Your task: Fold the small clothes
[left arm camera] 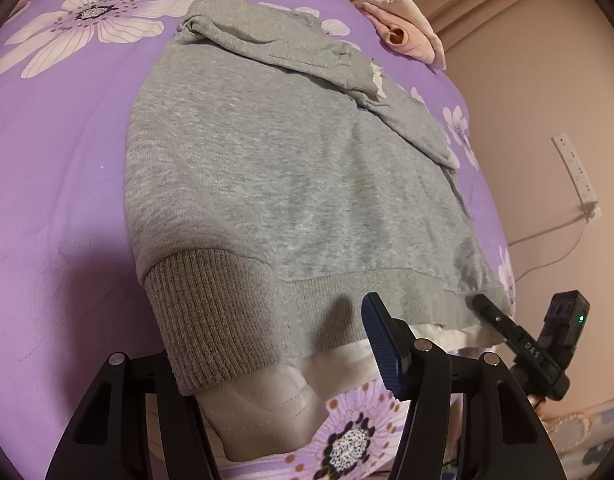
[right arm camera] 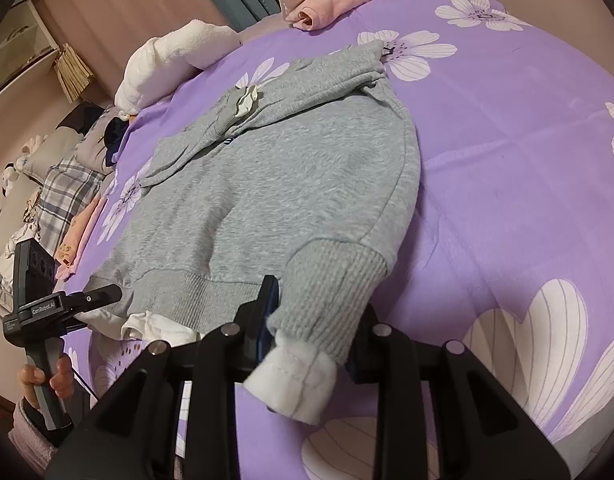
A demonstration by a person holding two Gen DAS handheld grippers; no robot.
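Grey sweater [left arm camera: 275, 168] spread flat on the purple flowered bed [left arm camera: 59, 160], hem nearest the cameras. One sleeve [left arm camera: 291, 52] already laid across the upper body. Pink garment [right arm camera: 331, 4] sitting folded at the far edge of the bed, apparently finished.

Left gripper [left arm camera: 267, 332]: roughly half open and straddling the ribbed cuff [left arm camera: 211, 312] at the hem. Visible blue pad [left arm camera: 381, 340] clearly apart from the cloth; other finger hidden under the cuff. No grip showing there.

Right gripper [right arm camera: 313, 312]: narrowed down onto a ribbed cuff [right arm camera: 331, 292], pad against the knit, white lining [right arm camera: 295, 380] poking out toward the camera. Reads as a pinch on the cuff.

Cannot reconcile from the two views whether both show one and the same cuff.

Progress, as a judgement: early to middle. Done: garment laid out, first sleeve folded in. Left: this second sleeve to carry across the body, then hem up toward the collar, then over to the folded pile. Body not yet folded at all.
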